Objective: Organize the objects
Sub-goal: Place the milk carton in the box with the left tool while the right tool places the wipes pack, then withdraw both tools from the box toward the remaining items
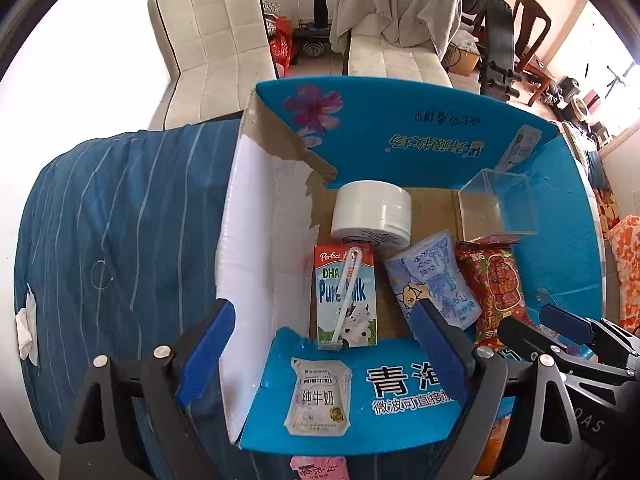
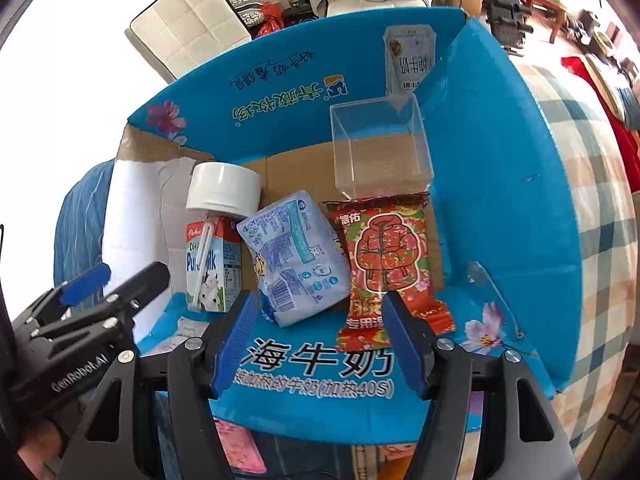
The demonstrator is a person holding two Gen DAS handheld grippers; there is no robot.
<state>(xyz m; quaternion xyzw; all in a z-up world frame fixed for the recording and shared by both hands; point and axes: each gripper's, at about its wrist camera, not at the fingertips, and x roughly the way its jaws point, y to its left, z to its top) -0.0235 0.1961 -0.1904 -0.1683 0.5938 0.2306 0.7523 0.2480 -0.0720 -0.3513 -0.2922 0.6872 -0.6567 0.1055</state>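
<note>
An open blue cardboard box point(image 1: 400, 384) point(image 2: 500, 160) sits on a bed. Inside it are a Pure Milk carton point(image 1: 347, 300) point(image 2: 212, 264), a white-capped jar point(image 1: 372, 210) point(image 2: 223, 189), a light blue tissue pack point(image 1: 434, 280) point(image 2: 296, 256), a red snack packet point(image 1: 494, 280) point(image 2: 384, 256) and a clear plastic box point(image 1: 494, 204) point(image 2: 380, 148). My left gripper point(image 1: 324, 344) is open and empty over the box's near left corner. My right gripper point(image 2: 320, 340) is open and empty over the near wall, just before the tissue pack and the snack packet.
A blue striped bedspread point(image 1: 120, 240) lies left of the box, a checked blanket point(image 2: 592, 220) to its right. A crumpled tissue point(image 1: 26, 328) lies on the bedspread. A pink packet point(image 2: 240, 444) lies under the near flap. White chairs point(image 1: 208, 40) and gym gear stand behind.
</note>
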